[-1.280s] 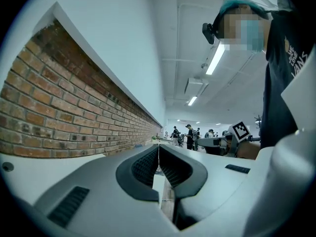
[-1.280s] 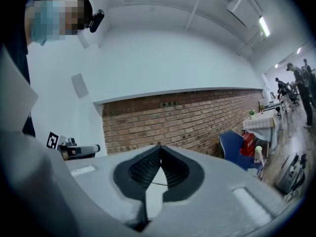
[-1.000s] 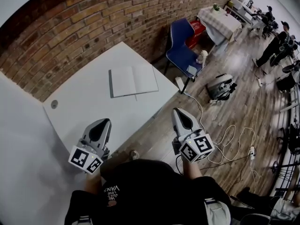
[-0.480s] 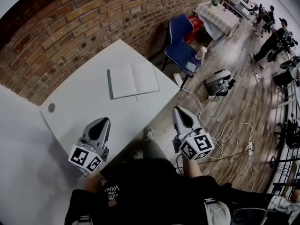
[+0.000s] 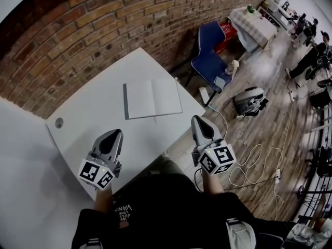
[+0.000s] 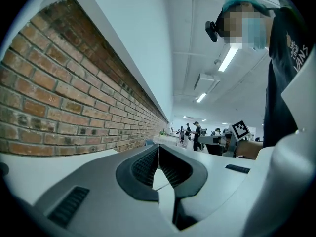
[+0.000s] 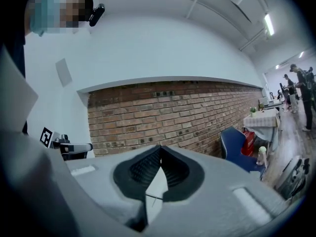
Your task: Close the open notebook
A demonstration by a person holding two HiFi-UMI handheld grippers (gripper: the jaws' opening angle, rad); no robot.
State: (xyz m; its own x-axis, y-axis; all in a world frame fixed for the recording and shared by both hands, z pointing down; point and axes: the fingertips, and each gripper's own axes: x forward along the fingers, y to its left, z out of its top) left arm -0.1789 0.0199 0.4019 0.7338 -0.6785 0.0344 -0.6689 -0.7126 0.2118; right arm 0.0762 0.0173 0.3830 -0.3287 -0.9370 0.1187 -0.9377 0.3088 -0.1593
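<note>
The open notebook (image 5: 152,98) lies flat with blank white pages on the white table (image 5: 98,105), near its right corner; a thin ribbon sticks out of its near edge. My left gripper (image 5: 110,134) is over the table's near edge, left of and short of the notebook. It is shut and holds nothing. The right gripper (image 5: 200,120) hangs at the table's right corner, a short way from the notebook's near right corner, also shut and with nothing in it. In the left gripper view (image 6: 158,147) and the right gripper view (image 7: 160,148) the ribbed pads meet at the tips.
A brick wall (image 5: 104,25) runs behind the table. A blue chair (image 5: 210,56) stands past the right corner. Cables (image 5: 249,165) and a grey device (image 5: 250,100) lie on the wooden floor at the right. A round hole (image 5: 58,122) marks the table's left side.
The person has stepped closer to the table with both grippers held ahead. The table edge now lies under the grippers and the notebook is nearer. Both grippers stay shut.
</note>
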